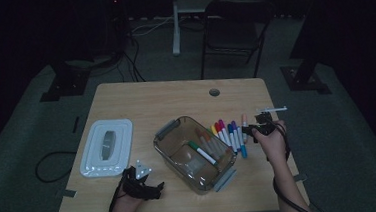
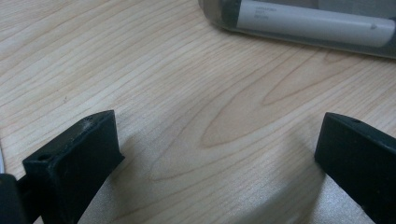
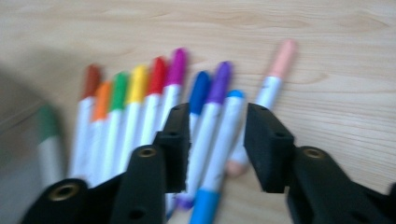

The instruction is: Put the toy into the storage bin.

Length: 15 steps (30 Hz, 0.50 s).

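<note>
Right gripper (image 3: 217, 140) over the marker row, jaws partly open straddling two pens, nothing gripped yet.

Light-blue marker (image 3: 223, 140) and purple marker (image 3: 210, 116) lie between the jaws, in the row of markers (image 1: 230, 133) flat on the counter (image 1: 140, 97), just right of the clear bin (image 1: 195, 154); pads not touching either as far as the blur lets me tell. Judgement: markers are light, stiff, smooth round plastic, so likely to roll or slip; best taken mid-barrel across the white body, not on the cap. They lie touching side by side, so a neighbour may get dragged along. A green marker (image 1: 201, 151) already lies inside the bin. White lid (image 1: 106, 147) sits well left. Left gripper (image 2: 215, 154) rests low over bare counter near the bin's wall, jaws wide, empty.
</note>
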### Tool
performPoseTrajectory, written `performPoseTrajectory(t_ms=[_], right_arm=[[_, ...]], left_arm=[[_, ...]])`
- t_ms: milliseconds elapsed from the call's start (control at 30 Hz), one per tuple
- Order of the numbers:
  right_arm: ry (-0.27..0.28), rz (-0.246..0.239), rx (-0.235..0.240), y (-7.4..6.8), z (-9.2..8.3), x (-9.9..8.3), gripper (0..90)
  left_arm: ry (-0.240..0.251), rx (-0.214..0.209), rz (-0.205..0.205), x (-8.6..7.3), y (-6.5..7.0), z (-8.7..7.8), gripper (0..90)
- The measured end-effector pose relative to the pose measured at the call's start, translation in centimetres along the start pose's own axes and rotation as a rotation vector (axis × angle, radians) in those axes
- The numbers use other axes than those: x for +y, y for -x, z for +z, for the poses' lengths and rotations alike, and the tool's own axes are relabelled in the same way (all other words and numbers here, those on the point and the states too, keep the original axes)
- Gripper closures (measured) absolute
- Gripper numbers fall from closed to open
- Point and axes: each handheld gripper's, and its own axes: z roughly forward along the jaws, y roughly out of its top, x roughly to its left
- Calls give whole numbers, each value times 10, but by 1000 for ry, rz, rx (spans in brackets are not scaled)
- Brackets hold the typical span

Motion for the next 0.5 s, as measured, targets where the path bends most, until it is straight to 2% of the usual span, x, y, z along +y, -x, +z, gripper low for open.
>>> performPoseTrajectory(t_ms=[100, 133, 200, 333, 367, 400, 500], right_arm=[[1, 27, -23, 6, 9, 0, 602], [-24, 28, -50, 12, 20, 0, 627], [-29, 35, -76, 16, 29, 0, 621], [-25, 80, -86, 20, 44, 4, 617], [-25, 80, -86, 20, 44, 4, 617], [-35, 71, -109, 20, 50, 8, 620], [-52, 67, -139, 22, 59, 12, 629]], left_arm=[[0, 0, 0, 0, 0, 0, 6], [0, 0, 0, 0, 0, 0, 6], [0, 0, 0, 0, 0, 0, 6], [0, 0, 0, 0, 0, 0, 6], [0, 0, 0, 0, 0, 0, 6], [0, 0, 0, 0, 0, 0, 6], [0, 0, 0, 0, 0, 0, 6]])
